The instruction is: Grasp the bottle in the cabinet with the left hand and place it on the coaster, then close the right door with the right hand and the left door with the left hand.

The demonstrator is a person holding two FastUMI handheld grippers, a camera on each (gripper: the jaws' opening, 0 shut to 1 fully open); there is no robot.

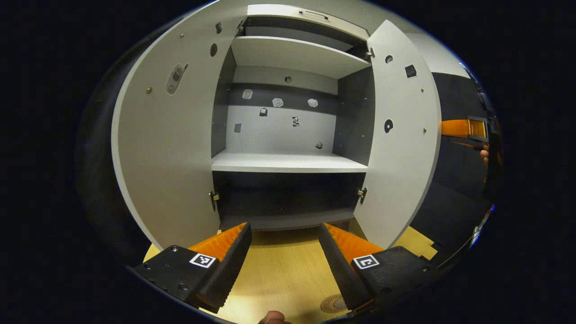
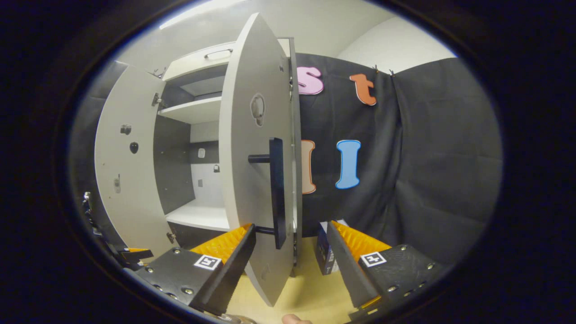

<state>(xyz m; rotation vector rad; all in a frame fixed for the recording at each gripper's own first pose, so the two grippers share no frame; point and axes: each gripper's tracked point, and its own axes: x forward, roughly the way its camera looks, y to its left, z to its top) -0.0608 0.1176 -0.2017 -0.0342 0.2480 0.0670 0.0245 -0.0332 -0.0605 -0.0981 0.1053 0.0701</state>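
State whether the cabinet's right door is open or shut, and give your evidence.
Open. The right door stands swung out from the cabinet, its black handle facing the right gripper, with shelves visible behind it.

Pale grey cabinet (image 1: pixel 288 162), black handle (image 2: pixel 276 191), orange-and-black fingers (image 1: pixel 227 252), yellow wood-grain table (image 1: pixel 283 274).

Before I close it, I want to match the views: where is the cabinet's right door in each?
Left gripper view: right door stands open, right of centre, inner face showing.
Right gripper view: right door at centre, with its black handle.
Shared landmark: the white middle shelf.
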